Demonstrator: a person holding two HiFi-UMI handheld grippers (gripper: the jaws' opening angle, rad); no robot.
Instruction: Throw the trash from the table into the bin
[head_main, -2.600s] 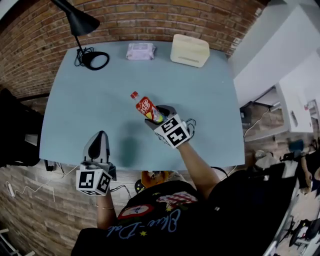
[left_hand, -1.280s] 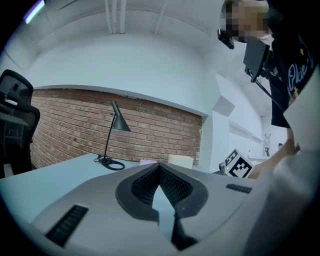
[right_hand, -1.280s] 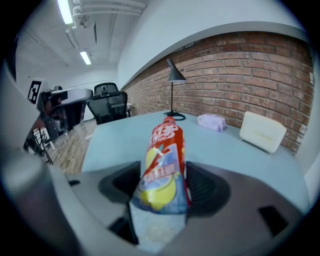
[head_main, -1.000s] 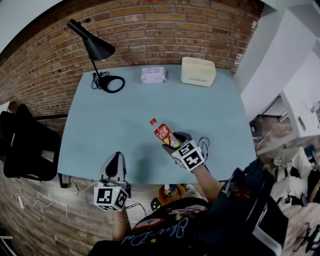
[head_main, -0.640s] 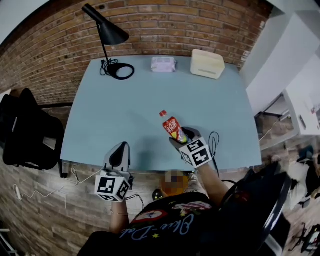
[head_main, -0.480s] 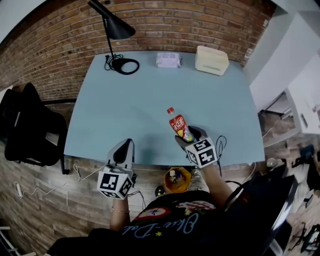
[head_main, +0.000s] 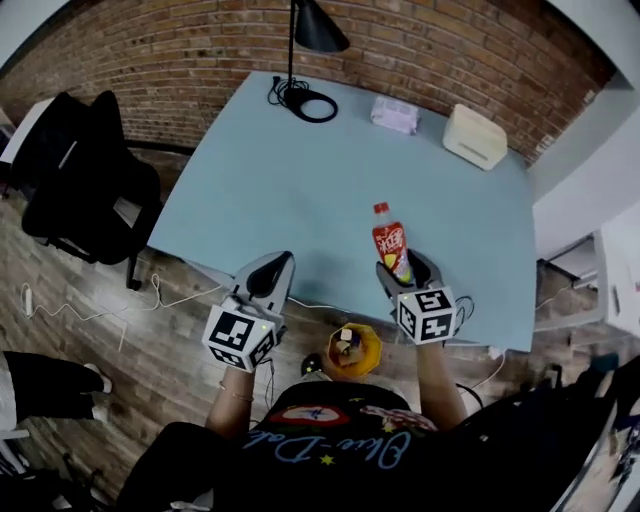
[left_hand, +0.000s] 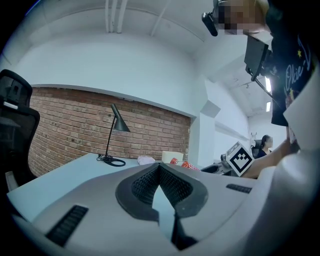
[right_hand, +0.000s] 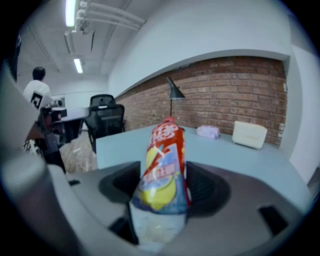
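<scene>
Brick wall backs the pale blue table (head_main: 300, 190) in the head view. My right tongs (head_main: 400, 275) hold a plastic bottle (head_main: 388, 240) over the near edge, its red cap pointing away from me. My left tongs (head_main: 275, 265) hang level beside them with nothing in them. The orange bin (head_main: 372, 345) stands on the floor below and between the two.

Left gripper view: jaws pressed together, empty; a lamp (left_hand: 116, 131) stands far ahead.

Right gripper view: both pads clamp the bottle low on its body. Its label is red with white lettering over a yellow fruit picture; I cannot read the words.

I judge this the carry step. Next I should bring the right tongs back and leftward over the bin's mouth, then spread the jaws.
</scene>
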